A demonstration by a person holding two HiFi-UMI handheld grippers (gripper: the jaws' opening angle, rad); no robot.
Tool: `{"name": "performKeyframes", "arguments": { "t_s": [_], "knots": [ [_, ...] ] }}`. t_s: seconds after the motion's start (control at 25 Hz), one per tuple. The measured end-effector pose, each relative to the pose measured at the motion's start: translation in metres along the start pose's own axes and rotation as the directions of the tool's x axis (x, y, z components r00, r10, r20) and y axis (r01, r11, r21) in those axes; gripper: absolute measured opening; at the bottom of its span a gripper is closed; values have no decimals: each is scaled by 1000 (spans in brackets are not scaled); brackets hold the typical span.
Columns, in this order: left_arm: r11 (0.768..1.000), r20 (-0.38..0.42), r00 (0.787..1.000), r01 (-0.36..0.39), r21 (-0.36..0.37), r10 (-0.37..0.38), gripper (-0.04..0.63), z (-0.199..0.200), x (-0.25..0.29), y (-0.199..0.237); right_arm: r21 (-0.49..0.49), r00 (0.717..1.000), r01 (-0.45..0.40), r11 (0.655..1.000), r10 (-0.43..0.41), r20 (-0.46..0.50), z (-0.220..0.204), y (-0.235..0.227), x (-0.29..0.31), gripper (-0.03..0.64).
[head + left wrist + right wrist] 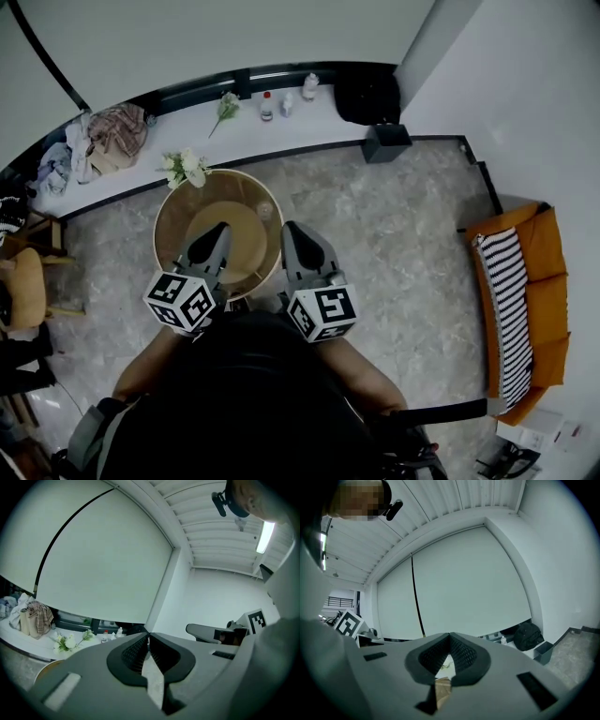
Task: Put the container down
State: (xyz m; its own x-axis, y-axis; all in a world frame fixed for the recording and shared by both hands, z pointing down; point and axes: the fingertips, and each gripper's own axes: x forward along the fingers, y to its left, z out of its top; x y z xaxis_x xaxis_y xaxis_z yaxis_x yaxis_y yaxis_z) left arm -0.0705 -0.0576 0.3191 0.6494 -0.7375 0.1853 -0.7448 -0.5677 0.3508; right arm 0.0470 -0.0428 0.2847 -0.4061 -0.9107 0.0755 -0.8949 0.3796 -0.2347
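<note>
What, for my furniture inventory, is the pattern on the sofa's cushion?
Black-and-white stripes on the cushion along the orange sofa; the head view shows it best.

A lounge-like home room: an orange sofa [534, 300] stood right of the round wooden table [178, 220] on stone-patterned floor [394, 244]; behind the table, a long white ledge [281, 131] carried flowers [185, 169], bottles [267, 105] and heaped clothes [112, 136].

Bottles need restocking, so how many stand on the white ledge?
3: a red-capped bottle, a small bottle right of it, a white bottle beside the black bag. Others may be hidden.
</note>
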Motion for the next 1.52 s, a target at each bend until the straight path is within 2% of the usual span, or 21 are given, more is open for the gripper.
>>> {"name": "performKeyframes", "arguments": {
  "t_s": [0.16, 0.48, 1.52],
  "knots": [
    [1000, -5, 1000, -6, -9, 6, 15, -7, -4, -3, 1, 1000, -12, 1000, 12, -4, -5, 2, -3, 8],
    [1000, 7, 1000, -7, 22, 7, 15, -9, -6, -11, -15, 1000, -18, 1000, 18, 4, -5, 3, -9, 8],
    [1000, -37, 999, -3, -12, 2, 15, -24, -4, -9, 8, 1000, -23, 1000, 23, 0, -11, 3, -11, 8]
  ]
}}
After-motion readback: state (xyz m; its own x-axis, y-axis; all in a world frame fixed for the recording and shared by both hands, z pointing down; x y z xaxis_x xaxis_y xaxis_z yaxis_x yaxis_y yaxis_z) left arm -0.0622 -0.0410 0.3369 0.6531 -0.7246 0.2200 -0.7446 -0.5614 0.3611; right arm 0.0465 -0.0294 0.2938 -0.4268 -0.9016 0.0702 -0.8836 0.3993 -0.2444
